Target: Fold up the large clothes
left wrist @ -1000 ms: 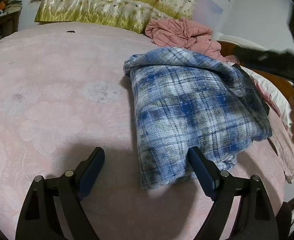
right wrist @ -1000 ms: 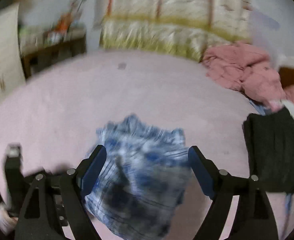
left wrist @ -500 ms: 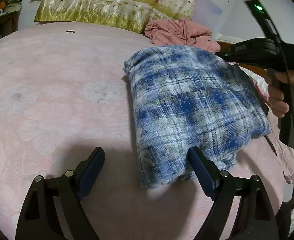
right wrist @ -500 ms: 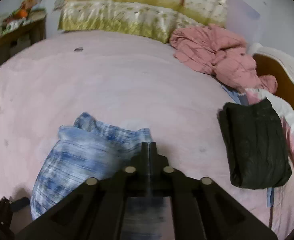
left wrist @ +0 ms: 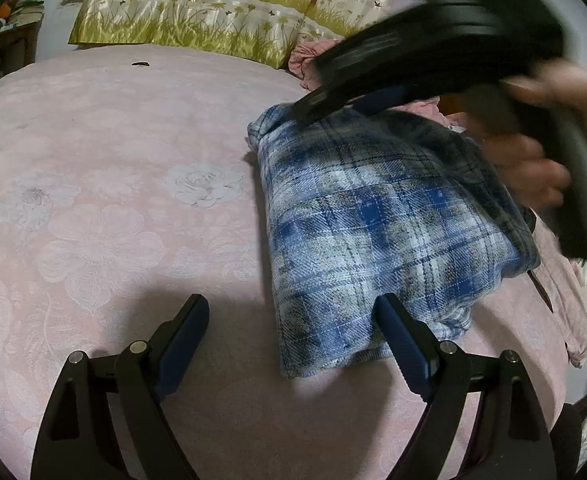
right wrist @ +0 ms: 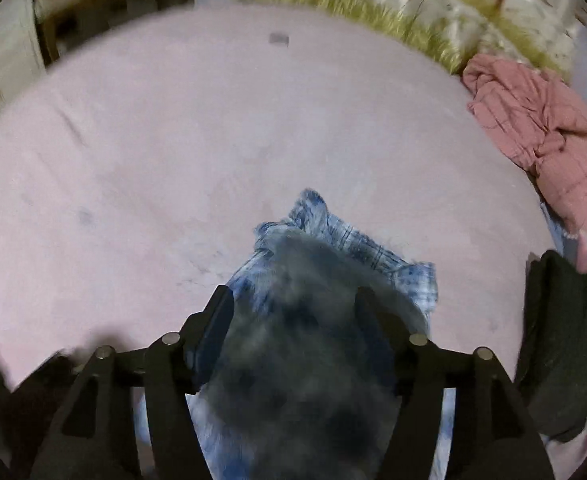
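Blue plaid shirt (left wrist: 377, 232) lies folded on the pink bedspread (left wrist: 113, 184), toward its right side. Left gripper (left wrist: 293, 336) spread wide, empty; its right finger sits against the shirt's near edge. Right gripper (right wrist: 289, 320) above the shirt's far end, jaws just reopened, parted over the cloth, pads not pressing. Hand (left wrist: 533, 160) grips its handle. Pink crumpled garment (right wrist: 533, 128) and dark folded garment (right wrist: 561, 340) lie further right.

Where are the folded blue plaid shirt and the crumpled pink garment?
folded blue plaid shirt (left wrist: 381, 236), left wrist view, middle of its top face.
crumpled pink garment (right wrist: 541, 132), right wrist view, middle of the heap.
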`<state>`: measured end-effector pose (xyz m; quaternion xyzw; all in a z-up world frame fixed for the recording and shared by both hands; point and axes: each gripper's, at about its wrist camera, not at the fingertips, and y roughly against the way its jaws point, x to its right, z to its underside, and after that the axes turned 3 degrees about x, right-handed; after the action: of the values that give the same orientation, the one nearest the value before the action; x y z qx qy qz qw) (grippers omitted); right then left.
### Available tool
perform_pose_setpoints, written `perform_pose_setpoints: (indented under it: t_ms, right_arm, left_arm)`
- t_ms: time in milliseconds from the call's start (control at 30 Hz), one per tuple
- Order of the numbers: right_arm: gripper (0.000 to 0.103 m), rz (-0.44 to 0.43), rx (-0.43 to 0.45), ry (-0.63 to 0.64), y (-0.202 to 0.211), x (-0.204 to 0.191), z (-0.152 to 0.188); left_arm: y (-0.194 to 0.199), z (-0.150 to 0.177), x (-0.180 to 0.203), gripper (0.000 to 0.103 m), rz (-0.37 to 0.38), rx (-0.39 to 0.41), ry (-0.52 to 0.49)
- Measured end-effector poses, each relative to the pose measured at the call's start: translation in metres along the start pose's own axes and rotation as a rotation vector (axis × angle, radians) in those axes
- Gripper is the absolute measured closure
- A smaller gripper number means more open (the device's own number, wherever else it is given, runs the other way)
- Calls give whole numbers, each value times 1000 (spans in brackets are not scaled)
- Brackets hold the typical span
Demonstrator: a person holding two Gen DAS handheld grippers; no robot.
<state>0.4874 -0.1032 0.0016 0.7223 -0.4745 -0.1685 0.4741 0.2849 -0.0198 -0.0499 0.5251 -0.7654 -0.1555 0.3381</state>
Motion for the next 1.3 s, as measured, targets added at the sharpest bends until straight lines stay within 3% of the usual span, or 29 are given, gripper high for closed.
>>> perform_pose_setpoints:
  t_ms: [167,200,233,300,333,467,567,600,633,700,900,1033,1067,1100,1133,1300]
  right_arm:
    - [42,57,-129,44,-49,-8,-30]
    - [57,52,-162,67,-55,-8,-31]
    - [82,45,-177,85,-61,-10,-32]
    - [95,25,-160,56,-58,-6,-34]
    - [101,66,-110,16,-49,0,-36]
    - [99,174,34,-125,-12,42,-37]
    - [97,185,87,-179,14,68,-22]
    - [91,182,123,-190,28,74,-14]
    - [74,164,148,-197,41,80,-6]
    - [61,111,205,-235,65,94,16]
    - [58,-110,314,-420,97,115,108]
    - [62,-123,324,-567,80,122,167]
    - [69,-154,316,-600,72,126,180]
    - [90,-190,302,-614,65,127,186]
    - [98,-222,279,-624,55,128,193]
    - [100,-249,268,-612,33,122,212]
  left_arm:
    - [0,0,-5,15,18,-5,15]
    - [-1,-1,-6,15,21,-6,20]
    - [-1,-2,-7,15,23,-5,23]
    - [-2,-2,-7,15,19,-5,20]
    - [-2,-2,-6,15,14,-5,16]
    - [-4,0,-3,15,6,-17,0]
    - [-6,-1,-3,16,-3,-21,-3]
    - [-7,-2,-4,18,-5,-21,-1]
    - [-6,-3,-4,18,-1,-19,3]
    - [-5,-4,-5,21,23,-14,8]
    - [10,-5,-11,21,142,50,38]
    - [21,-7,-13,21,186,87,60]
    - [21,-9,-15,21,186,85,75]
    - [20,-10,-17,21,184,80,85]
    - [20,-10,-19,21,185,76,99]
    - [19,-22,-31,21,201,78,178]
